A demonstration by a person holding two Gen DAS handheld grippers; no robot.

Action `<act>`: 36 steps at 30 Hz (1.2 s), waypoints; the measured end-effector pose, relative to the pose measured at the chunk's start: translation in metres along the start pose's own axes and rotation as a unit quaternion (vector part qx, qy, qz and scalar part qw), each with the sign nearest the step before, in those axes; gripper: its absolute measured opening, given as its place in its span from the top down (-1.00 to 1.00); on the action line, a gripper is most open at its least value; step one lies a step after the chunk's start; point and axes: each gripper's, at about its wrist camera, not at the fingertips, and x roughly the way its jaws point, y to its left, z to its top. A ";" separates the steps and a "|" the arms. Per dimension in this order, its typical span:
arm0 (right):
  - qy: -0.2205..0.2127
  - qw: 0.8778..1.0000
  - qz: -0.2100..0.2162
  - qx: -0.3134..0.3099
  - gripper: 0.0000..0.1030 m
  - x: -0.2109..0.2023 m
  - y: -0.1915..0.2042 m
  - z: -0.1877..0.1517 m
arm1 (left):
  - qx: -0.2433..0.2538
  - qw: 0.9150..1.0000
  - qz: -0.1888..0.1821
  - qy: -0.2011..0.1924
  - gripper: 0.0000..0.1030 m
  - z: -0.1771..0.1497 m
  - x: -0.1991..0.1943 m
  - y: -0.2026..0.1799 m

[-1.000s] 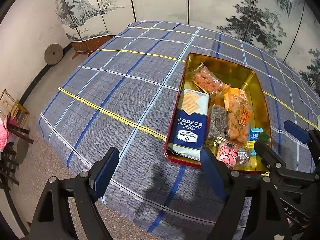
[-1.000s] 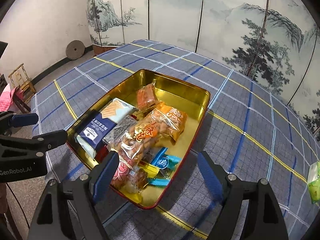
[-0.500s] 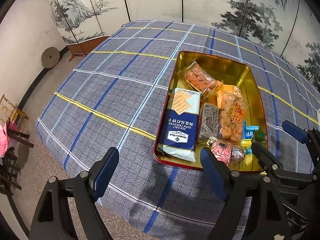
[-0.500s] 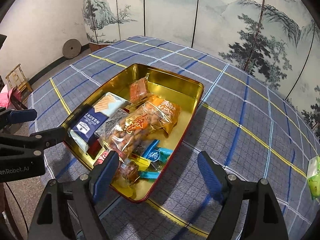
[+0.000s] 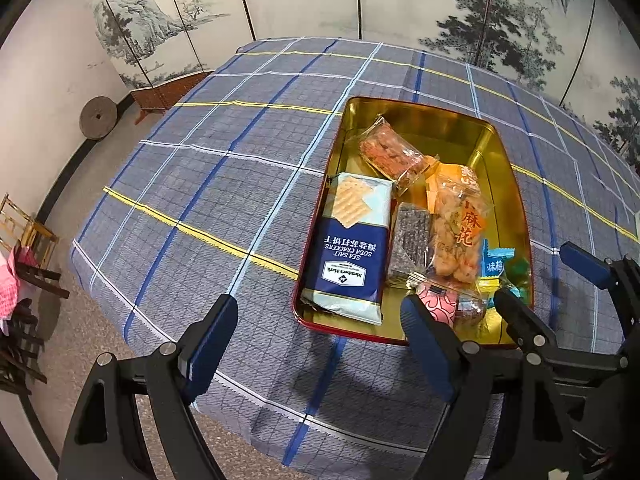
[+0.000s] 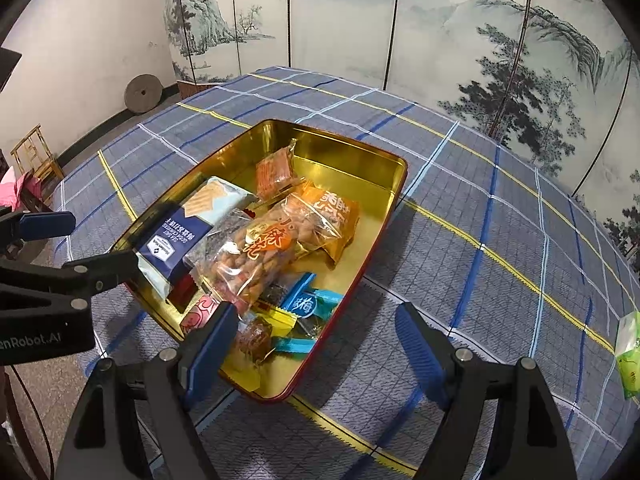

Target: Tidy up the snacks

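Note:
A gold tin (image 5: 416, 120) (image 6: 360, 152) with a red outer wall sits on the plaid tablecloth and holds several snack packs. Among them lie a blue soda cracker pack (image 5: 352, 244) (image 6: 188, 224), a clear bag of fried twists (image 5: 456, 232) (image 6: 256, 256), an orange bag (image 6: 332, 216), a red-orange pack (image 5: 392, 152) (image 6: 274, 172) and small wrapped sweets (image 6: 304, 308). My left gripper (image 5: 320, 336) hovers open above the tin's near left corner, holding nothing. My right gripper (image 6: 312, 340) hovers open over the tin's near end, also empty. A green pack (image 6: 628, 348) lies far right on the cloth.
The blue-grey plaid cloth (image 5: 200, 184) covers the table, whose edge drops to the floor at left. Painted folding screens (image 6: 340, 20) stand behind. A stone disc (image 5: 98, 117) leans on the wall, and wooden chairs (image 5: 24, 240) stand at left.
Both views have shifted slightly, so the tin sits a little further left and down in each. Both grippers stay open and empty; the snacks have not moved.

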 end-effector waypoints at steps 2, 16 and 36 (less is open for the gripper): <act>0.000 1.000 -0.001 0.000 -0.60 0.000 0.000 0.000 | 0.002 1.000 -0.001 0.000 -0.57 0.000 0.000 -0.001; 0.004 1.000 -0.003 0.001 -0.60 0.002 0.000 -0.003 | 0.005 1.000 -0.003 0.003 -0.57 0.002 0.001 -0.006; 0.009 1.000 0.001 0.000 -0.60 0.004 0.001 -0.005 | 0.005 1.000 -0.001 0.005 -0.57 0.002 0.004 -0.005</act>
